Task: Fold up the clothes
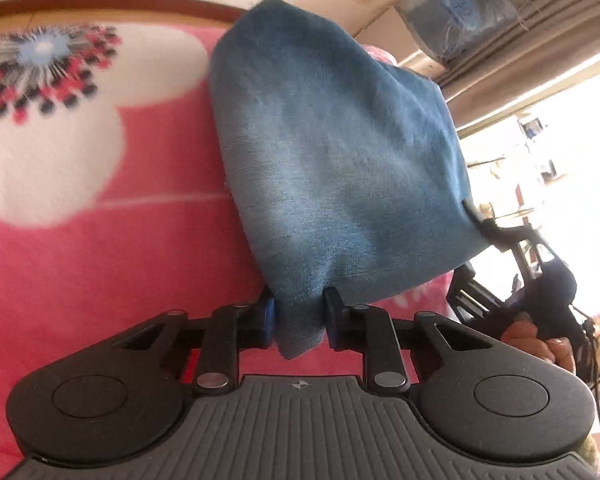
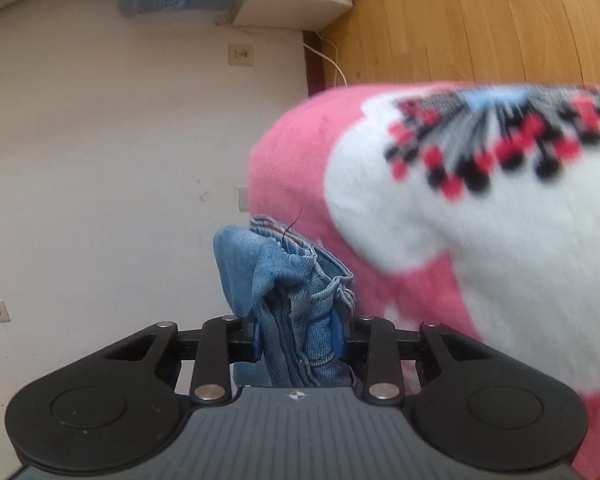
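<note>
pale wall (image 2: 100,140), wooden floor (image 2: 480,20), pink blanket (image 1: 100,280)

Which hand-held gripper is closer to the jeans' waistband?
Right. The right hand-held gripper is clamped right beside the waistband; the left hand-held gripper pinches a plain part of the jeans, with no waistband in its view.

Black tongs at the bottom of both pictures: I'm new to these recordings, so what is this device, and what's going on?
No robot here: a person holds one hand-held gripper in each hand, each with a fisheye camera looking along its fingers. The left view shows the left tongs shut on a blue denim garment, whose far corner the other gripper pinches. The right view shows the right tongs shut on a bunched seamed part of it. Behind it lies a pink fleece blanket with white flowers.
</note>
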`<state>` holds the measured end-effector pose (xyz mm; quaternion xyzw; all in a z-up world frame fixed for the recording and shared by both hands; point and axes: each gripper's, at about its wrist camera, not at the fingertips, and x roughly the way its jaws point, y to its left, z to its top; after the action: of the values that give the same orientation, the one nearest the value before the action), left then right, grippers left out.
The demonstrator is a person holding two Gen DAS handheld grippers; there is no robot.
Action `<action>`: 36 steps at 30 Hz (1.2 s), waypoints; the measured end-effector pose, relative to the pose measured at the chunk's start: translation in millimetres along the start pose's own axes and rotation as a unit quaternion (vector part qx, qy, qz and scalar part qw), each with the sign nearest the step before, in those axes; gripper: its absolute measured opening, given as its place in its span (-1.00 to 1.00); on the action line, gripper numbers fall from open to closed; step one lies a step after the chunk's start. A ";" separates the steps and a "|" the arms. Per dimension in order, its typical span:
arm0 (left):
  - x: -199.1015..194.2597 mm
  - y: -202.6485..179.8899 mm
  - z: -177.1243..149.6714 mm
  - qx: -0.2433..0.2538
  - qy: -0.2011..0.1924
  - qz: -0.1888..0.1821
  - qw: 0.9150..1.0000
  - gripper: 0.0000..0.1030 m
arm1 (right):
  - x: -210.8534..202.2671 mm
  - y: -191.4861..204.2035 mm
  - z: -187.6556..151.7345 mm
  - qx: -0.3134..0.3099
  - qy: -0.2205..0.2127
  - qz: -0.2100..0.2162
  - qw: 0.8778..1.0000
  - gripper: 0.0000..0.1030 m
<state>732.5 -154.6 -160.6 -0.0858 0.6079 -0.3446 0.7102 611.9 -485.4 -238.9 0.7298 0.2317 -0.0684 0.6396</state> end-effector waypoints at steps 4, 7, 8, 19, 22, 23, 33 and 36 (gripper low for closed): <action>3.6 -3.9 -9.2 0.017 -0.003 0.021 1.000 -0.30 | 3.5 -5.8 16.4 -0.084 0.047 -0.005 0.995 -0.24; -24.0 -13.3 -19.3 0.052 -0.060 0.049 0.996 -0.26 | -24.9 22.5 20.9 -0.173 0.042 -0.063 0.982 -0.02; -36.1 -20.9 -22.5 0.077 -0.096 0.066 0.990 -0.26 | -39.2 37.6 19.6 -0.231 0.019 -0.079 0.969 -0.02; 36.6 -62.0 4.9 0.196 -0.198 0.192 0.941 -0.26 | 67.0 124.6 -32.0 -0.611 -0.020 -0.099 0.785 -0.74; 31.0 -68.6 0.7 0.192 -0.210 0.196 0.938 -0.28 | 84.1 106.1 -44.3 -0.632 -0.009 -0.147 0.761 -0.84; 22.6 -70.9 0.9 0.193 -0.216 0.188 0.939 -0.28 | 79.8 112.2 -47.1 -0.631 -0.008 -0.146 0.762 -0.83; 32.5 -68.6 60.5 0.123 -0.180 0.242 0.946 -0.08 | 110.1 145.7 -31.5 -0.571 0.019 -0.198 0.796 -0.81; -10.0 -71.7 27.3 0.103 -0.237 0.196 0.946 -0.07 | 60.7 155.1 -43.0 -0.578 0.000 -0.150 0.802 -0.79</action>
<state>729.8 -210.3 -107.1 0.0297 0.3878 -0.2294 0.8922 723.1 -440.2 -115.6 0.1806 0.3347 -0.0165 0.9247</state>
